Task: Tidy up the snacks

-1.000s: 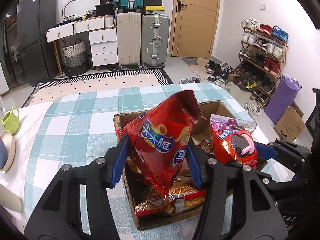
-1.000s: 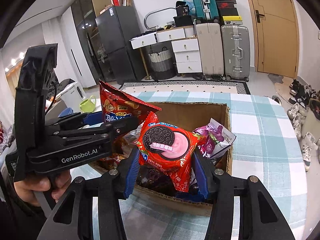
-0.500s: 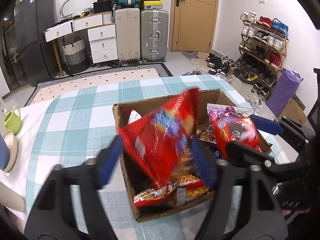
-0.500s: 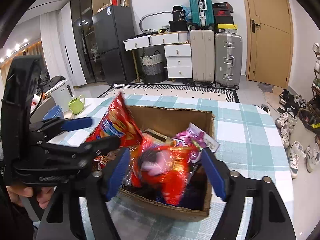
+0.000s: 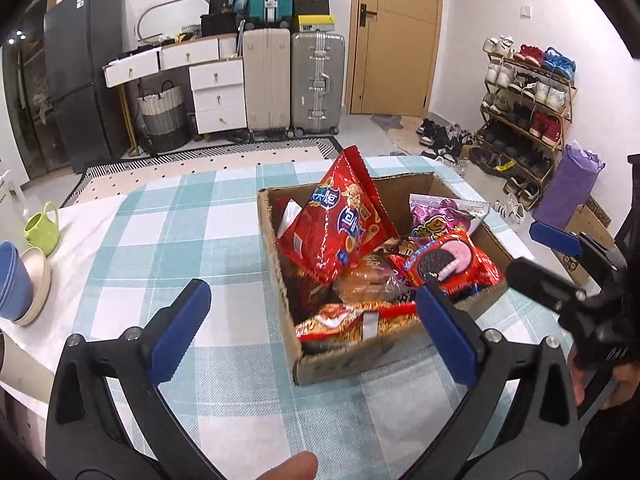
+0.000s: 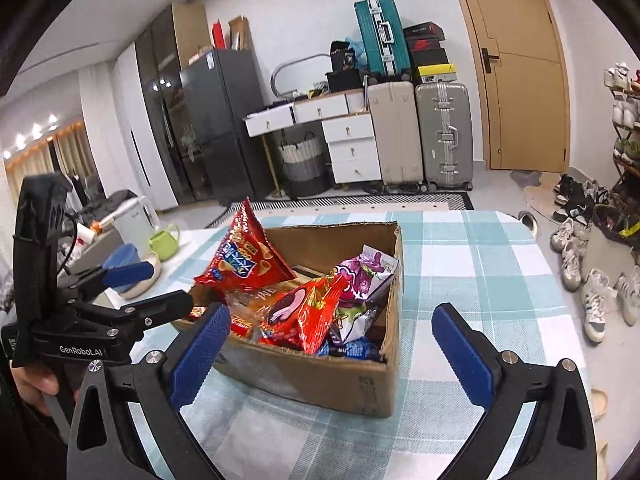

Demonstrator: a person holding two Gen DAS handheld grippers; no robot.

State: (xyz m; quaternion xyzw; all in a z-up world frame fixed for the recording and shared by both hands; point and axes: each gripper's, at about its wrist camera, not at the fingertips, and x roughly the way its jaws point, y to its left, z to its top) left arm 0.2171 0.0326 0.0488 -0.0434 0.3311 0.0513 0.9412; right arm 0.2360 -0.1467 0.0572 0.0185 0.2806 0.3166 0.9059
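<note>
Now both grippers are opening wide with nothing between their pads. Ahead of the left gripper (image 5: 312,332) and a little to its right sits the box (image 5: 280,272) on the checked tablecloth (image 5: 180,240), its near corner just in front of the right-hand pad. Inside it, the red chip bag (image 5: 340,224) leans upright against the far left side, clear of the left gripper's pads. Right of the chip bag, the red cookie pack (image 5: 448,264) lies tilted on the other snacks, with the purple bag (image 5: 444,216) just beyond it against the right wall. Nearest the left gripper, a bag of orange sticks (image 5: 352,324) lies along the box's front wall, and a clear-wrapped bun (image 5: 364,284) rests behind it. From the right gripper (image 6: 332,352), the box (image 6: 320,376) stands straight ahead between its spread pads, close to them but not touched. There the chip bag (image 6: 244,256) rises at the far left, the cookie pack (image 6: 304,312) lies in the middle, and the purple bag (image 6: 360,280) sits to its right. Left of the right gripper, the left gripper (image 6: 132,280) hangs beside the box, held by a hand (image 6: 36,380). Off to the left gripper's left, a green mug (image 5: 40,228) and stacked bowls (image 5: 24,288) stand well apart from the box.
</note>
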